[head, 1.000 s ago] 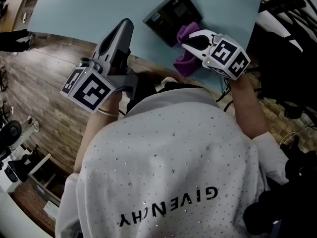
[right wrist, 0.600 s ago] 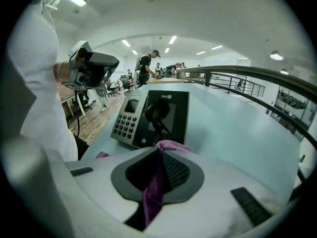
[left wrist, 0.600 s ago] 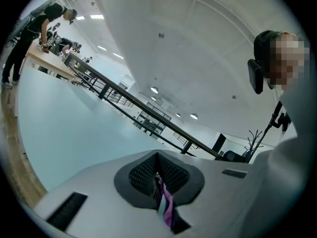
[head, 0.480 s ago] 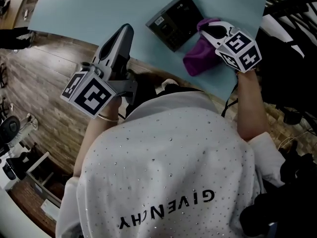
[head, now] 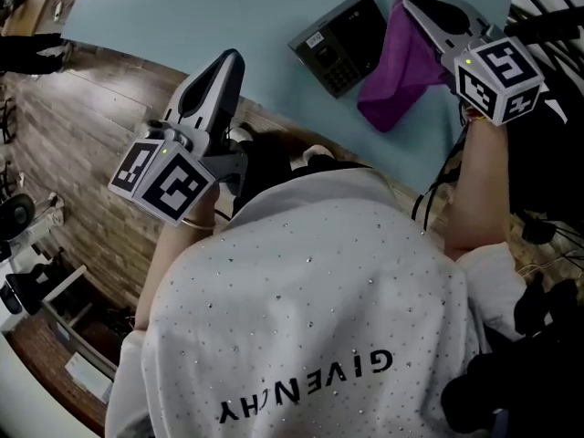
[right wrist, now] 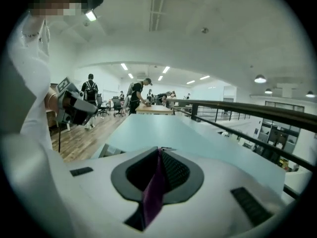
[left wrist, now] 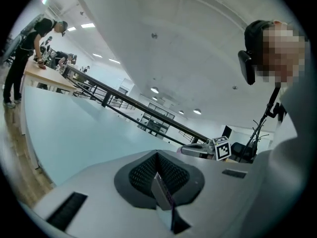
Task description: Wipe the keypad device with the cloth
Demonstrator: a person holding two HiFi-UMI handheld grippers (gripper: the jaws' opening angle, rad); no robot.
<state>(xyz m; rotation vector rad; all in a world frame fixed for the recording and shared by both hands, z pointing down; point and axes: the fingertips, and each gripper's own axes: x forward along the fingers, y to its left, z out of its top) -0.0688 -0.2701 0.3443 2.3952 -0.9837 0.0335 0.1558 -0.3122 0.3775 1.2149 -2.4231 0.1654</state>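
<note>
The dark keypad device (head: 342,42) lies on the pale blue table (head: 182,16) near its front edge. Just right of it hangs the purple cloth (head: 400,67), pinched at its top by my right gripper (head: 422,7), which is shut on it. The cloth's lower end hangs beside the device's right side. In the right gripper view a purple fold (right wrist: 153,192) is clamped between the jaws of the right gripper (right wrist: 159,151). My left gripper (head: 230,62) is held over the table's front edge, left of the device, shut and apart from it. The left gripper (left wrist: 157,156) shows closed jaws.
Wooden floor (head: 64,144) lies left of the table. Black stands and cables (head: 547,181) crowd the right side. A dark railing (right wrist: 247,110) runs beyond the table's far side. People stand at a distant desk (right wrist: 148,108).
My right gripper has risen and moved right with the cloth, which has come off the keypad device and now hangs beside it. The left gripper has barely moved.
</note>
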